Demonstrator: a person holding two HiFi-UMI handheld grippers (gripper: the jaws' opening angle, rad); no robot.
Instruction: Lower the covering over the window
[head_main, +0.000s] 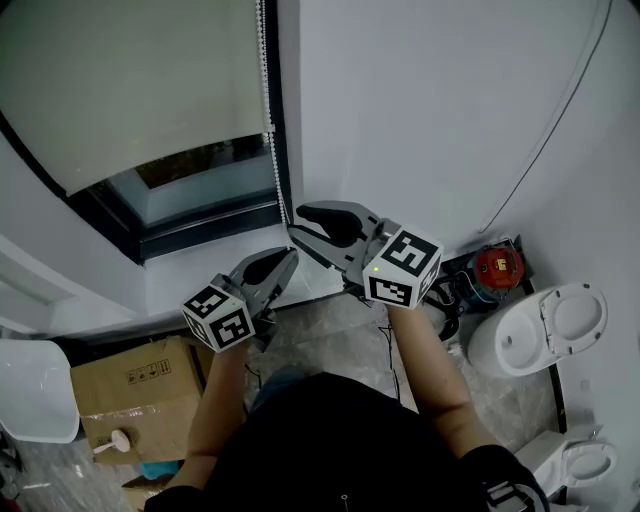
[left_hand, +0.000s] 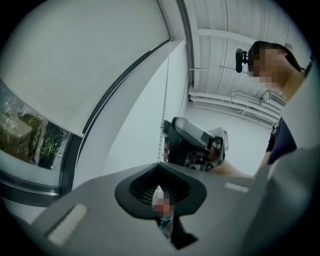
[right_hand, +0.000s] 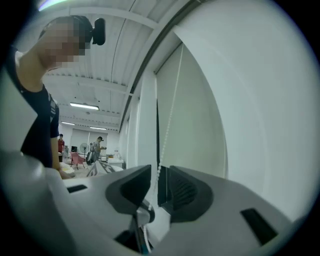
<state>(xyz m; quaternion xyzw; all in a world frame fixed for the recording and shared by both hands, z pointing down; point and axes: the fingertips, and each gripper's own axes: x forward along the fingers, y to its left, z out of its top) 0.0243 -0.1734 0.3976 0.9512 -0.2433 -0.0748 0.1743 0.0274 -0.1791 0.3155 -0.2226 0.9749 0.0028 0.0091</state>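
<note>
One blind (head_main: 130, 90), one bead chain (head_main: 266, 80), two claws: left claw (left_hand: 160, 192) tight on the chain, right claw (right_hand: 159, 176) agape around it.

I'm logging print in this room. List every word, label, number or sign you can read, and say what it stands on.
No word or number here can be read.
Cardboard box: dark printed marks on its side, too small to read.
Marker cubes on the left tool and right tool: black-and-white square patterns, no letters.
</note>
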